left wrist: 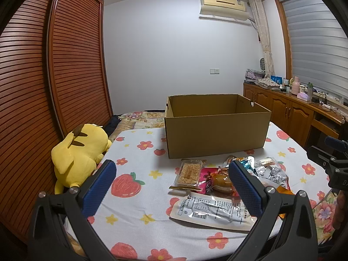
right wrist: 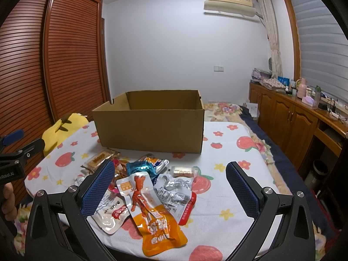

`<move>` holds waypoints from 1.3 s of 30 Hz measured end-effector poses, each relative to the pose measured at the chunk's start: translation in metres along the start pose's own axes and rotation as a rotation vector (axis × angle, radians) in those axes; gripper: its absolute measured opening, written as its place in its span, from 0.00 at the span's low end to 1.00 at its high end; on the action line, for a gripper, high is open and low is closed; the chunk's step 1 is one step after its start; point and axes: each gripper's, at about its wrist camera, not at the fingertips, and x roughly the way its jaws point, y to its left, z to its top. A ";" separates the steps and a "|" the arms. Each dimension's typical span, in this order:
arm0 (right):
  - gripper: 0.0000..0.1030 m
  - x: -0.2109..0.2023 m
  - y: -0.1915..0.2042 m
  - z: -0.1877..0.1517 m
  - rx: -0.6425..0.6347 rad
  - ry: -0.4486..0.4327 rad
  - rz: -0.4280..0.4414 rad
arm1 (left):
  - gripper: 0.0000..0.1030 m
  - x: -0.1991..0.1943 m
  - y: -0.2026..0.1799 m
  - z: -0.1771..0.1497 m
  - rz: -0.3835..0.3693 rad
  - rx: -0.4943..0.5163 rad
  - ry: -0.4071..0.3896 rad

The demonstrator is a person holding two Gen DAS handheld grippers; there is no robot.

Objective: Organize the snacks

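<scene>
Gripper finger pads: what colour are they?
Blue, with a textured surface, on both the left gripper and the right gripper; each wrist view shows them equally well.

The bed (right wrist: 228, 195) has a white cover with printed strawberries and flowers. An open cardboard box (right wrist: 150, 128) stands on it, toward the far side. In front of the box lies a loose pile of snack packets (right wrist: 139, 182), some overlapping; an orange packet (right wrist: 156, 224) is nearest. A yellow plush toy (left wrist: 80, 150) lies at the bed's left edge, beside the wardrobe.
</scene>
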 end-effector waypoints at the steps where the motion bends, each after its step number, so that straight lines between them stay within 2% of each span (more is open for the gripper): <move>1: 1.00 0.000 0.000 0.000 0.000 0.000 0.000 | 1.00 0.000 0.000 0.000 0.000 0.000 0.000; 26: 1.00 -0.001 0.000 -0.002 -0.002 0.004 0.002 | 1.00 -0.001 -0.005 -0.003 -0.004 0.003 0.005; 39: 1.00 0.014 0.003 -0.016 -0.007 0.058 0.029 | 1.00 0.025 -0.003 -0.023 -0.015 -0.009 0.080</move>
